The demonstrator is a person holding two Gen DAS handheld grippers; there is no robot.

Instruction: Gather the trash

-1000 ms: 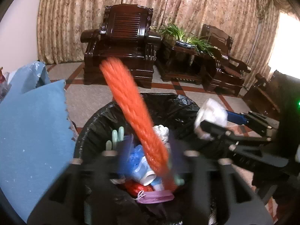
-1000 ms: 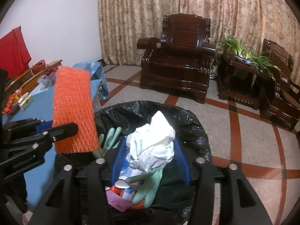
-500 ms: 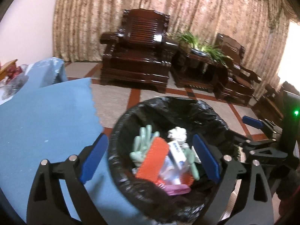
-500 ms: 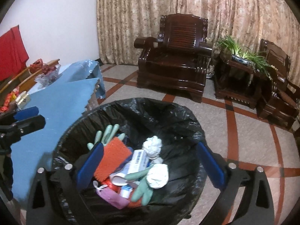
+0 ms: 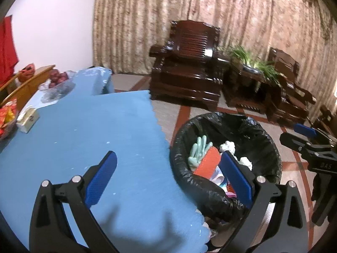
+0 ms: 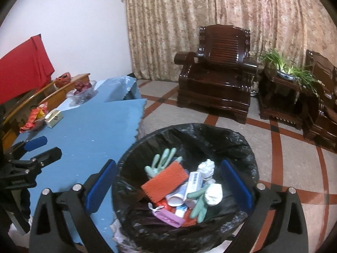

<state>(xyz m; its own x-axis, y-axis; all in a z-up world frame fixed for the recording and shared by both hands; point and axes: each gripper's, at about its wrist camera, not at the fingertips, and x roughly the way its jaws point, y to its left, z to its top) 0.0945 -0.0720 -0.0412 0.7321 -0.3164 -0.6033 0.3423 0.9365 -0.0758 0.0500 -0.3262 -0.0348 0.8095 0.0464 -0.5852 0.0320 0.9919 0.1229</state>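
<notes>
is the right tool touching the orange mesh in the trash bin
Apart. The right wrist view shows the right tool open and empty, the orange mesh lying in the trash bin below its fingers.

Bin (image 6: 242, 145): near rim and lower wall cut off by the bottom edge of the right wrist view, and in the left wrist view its contents partly hidden behind a blue finger (image 5: 236, 175) of the left gripper (image 5: 168, 175); print on the white tube (image 6: 194, 182) too small to read, and the items beneath the orange pad (image 6: 165, 181) and green gloves (image 6: 162, 162) mostly buried. Right gripper (image 5: 305, 139) in the left wrist view: only one side shows, the rest cut off at the right edge. Table (image 5: 94, 137): contents of the glass bowl (image 5: 56, 82) blurred, red wrappers (image 5: 5, 116) cut by the left edge, small box (image 6: 53, 118) markings unreadable.
</notes>
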